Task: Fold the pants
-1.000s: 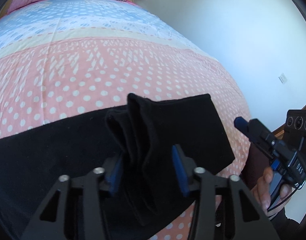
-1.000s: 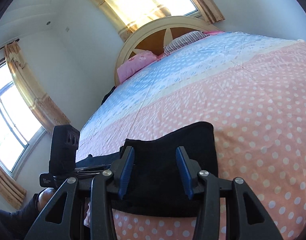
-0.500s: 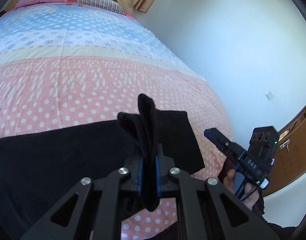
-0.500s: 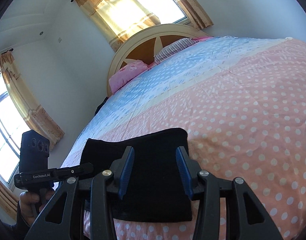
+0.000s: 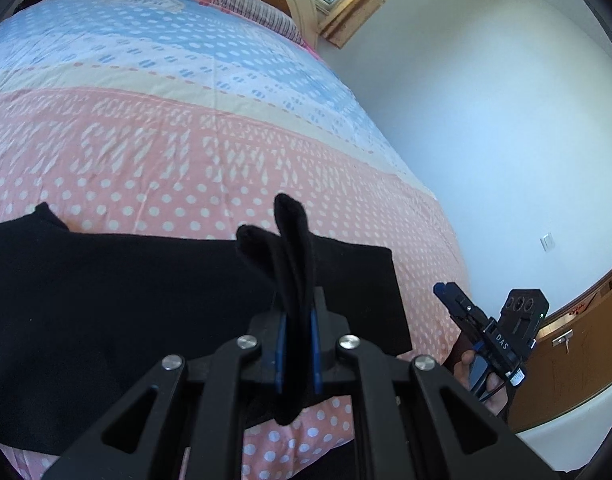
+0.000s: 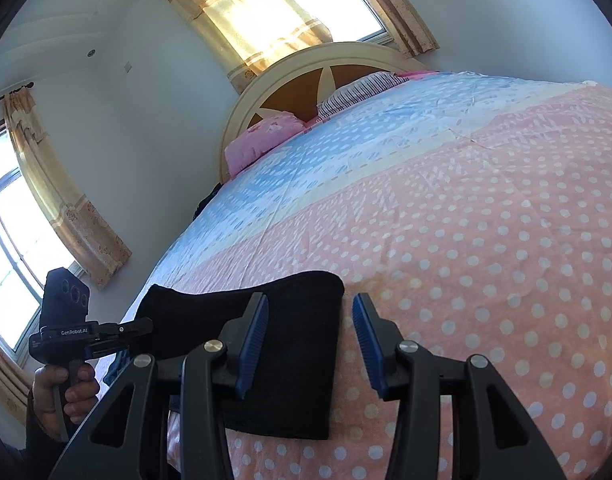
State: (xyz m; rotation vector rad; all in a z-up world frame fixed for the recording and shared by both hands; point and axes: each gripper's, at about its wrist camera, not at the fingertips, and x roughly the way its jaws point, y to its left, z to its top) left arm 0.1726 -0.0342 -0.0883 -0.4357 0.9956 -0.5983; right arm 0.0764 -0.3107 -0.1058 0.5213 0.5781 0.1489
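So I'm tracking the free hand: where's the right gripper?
The right gripper hovers open over the black pants' end edge, near the bed's foot.

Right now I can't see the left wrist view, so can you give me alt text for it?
The left gripper is shut on a bunched fold of the black pants, which lie across the polka-dot bedspread. The right gripper is off the bed's right edge, beside a white wall.

pants (image 5: 105,300): left end cut off by the frame edge
fabric inside left tongs (image 5: 297,344): partly hidden by the blue pads (image 5: 281,354)
pants' near edge (image 6: 297,360): covered by the right tongs (image 6: 309,344)
wall plate (image 5: 548,242): too small to be identified
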